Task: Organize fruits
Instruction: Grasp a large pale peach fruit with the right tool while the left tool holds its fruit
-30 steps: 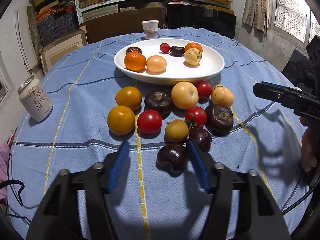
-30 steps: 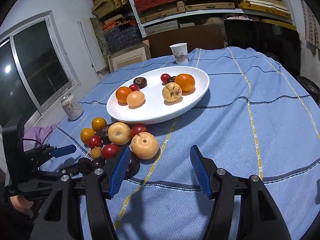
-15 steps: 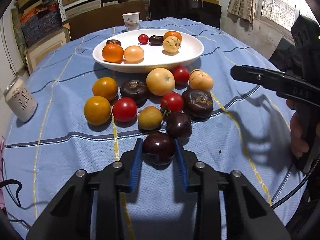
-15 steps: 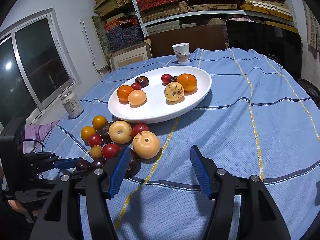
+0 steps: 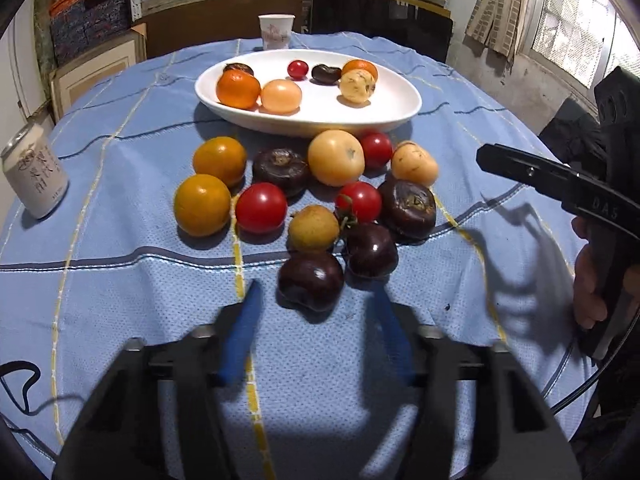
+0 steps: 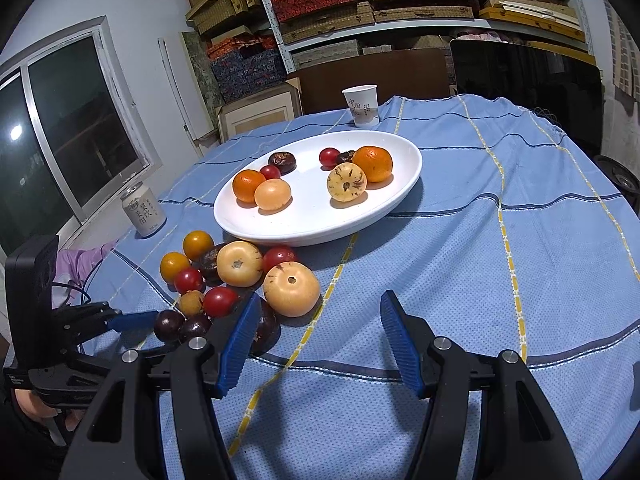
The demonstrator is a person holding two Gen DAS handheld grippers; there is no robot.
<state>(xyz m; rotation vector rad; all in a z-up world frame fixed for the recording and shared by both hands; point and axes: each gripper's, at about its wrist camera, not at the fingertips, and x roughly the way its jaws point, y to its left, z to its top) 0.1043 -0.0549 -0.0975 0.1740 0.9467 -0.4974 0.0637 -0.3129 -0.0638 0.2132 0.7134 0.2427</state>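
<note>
A dark plum (image 5: 311, 280) lies on the blue tablecloth (image 5: 120, 288) at the near edge of a fruit pile. My left gripper (image 5: 316, 300) has its blue fingers (image 5: 240, 332) on either side of the plum; its jaws are opening and the pads stand clear of the fruit. The white plate (image 5: 384, 112) behind the pile holds several fruits, among them an orange (image 5: 238, 89). My right gripper (image 6: 320, 320) hovers open over bare cloth beside a pale yellow fruit (image 6: 291, 289), with nothing between its fingers. In the right wrist view, the left gripper (image 6: 132, 320) sits low on the left.
A drink can (image 5: 34, 178) stands at the table's left edge and a paper cup (image 5: 276, 32) behind the plate. The loose pile holds oranges, tomatoes, dark and yellow fruits. A person's hand (image 5: 588, 288) holds the right gripper. Shelves and boxes stand behind the table.
The left gripper closed around the dark plum half a second ago and has now spread its fingers again and drawn back slightly; the plum stays on the cloth. The right gripper has not moved.
</note>
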